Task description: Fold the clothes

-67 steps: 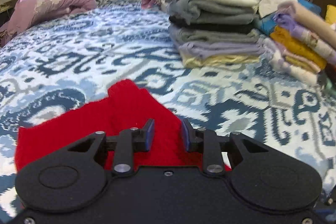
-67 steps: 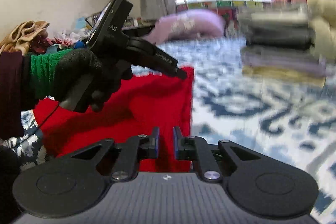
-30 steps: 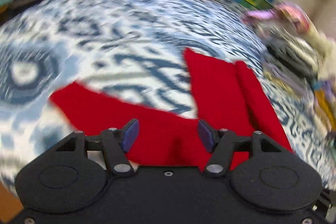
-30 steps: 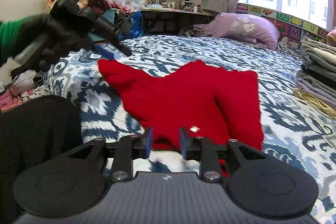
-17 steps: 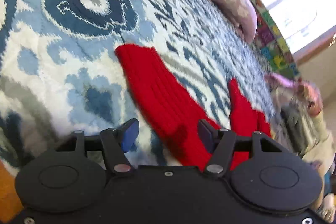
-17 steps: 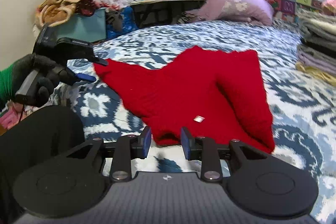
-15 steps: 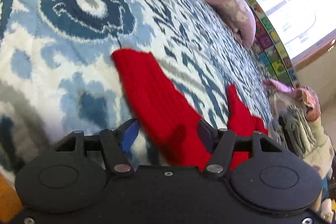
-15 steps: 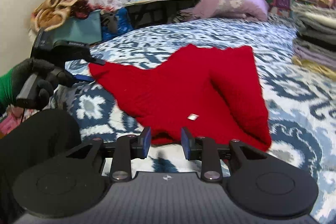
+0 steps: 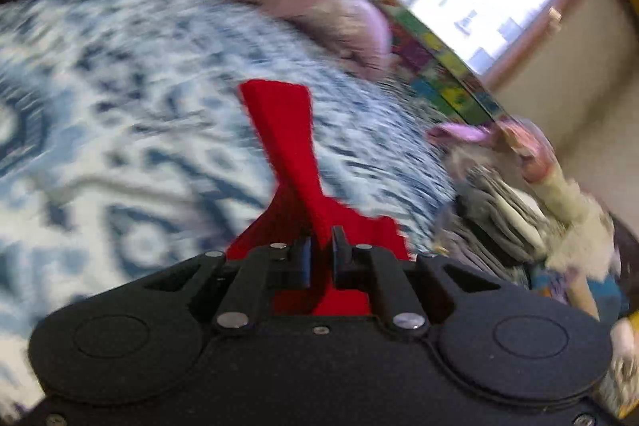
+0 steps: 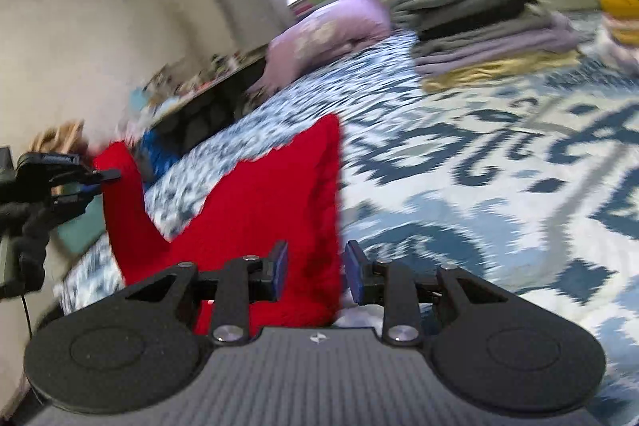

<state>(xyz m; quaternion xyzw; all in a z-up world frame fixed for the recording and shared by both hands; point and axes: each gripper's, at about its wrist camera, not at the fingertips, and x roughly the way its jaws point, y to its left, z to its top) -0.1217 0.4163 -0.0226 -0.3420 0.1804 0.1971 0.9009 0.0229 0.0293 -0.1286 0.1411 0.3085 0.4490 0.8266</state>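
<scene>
Presently, the left gripper [image 9: 320, 258] is clenched on a strip of the red knitted garment [image 10: 263, 210], most likely a sleeve: in the left wrist view the cloth passes between the nearly closed jaws and runs forward as a narrow band, twisted midway and widening to a flat end that reaches over the blue-and-white patterned bedspread [image 9: 120, 146]. In the right wrist view the same gripper appears at the left edge, held in a dark-gloved hand [image 10: 24, 230], with the red strip lifted clear of the bed.

The right gripper [image 10: 315, 268] stands released, its jaws apart and straddling the near right-hand edge of the garment body, which lies flat on the bedspread just ahead; whether the pads touch the cloth cannot be told.

A stack of folded clothes [image 10: 479, 14] sits well apart at the far side of the bed, with a lilac pillow [image 10: 319, 30] near the window.

Step in hand, as judged: a sleeve fold, the sleeve raised for carrying across the body. The next move calls for laying the strip flat over the body without the twist, while the right gripper steadies or takes the near edge. Both views are motion-blurred, so fine detail is uncertain.
</scene>
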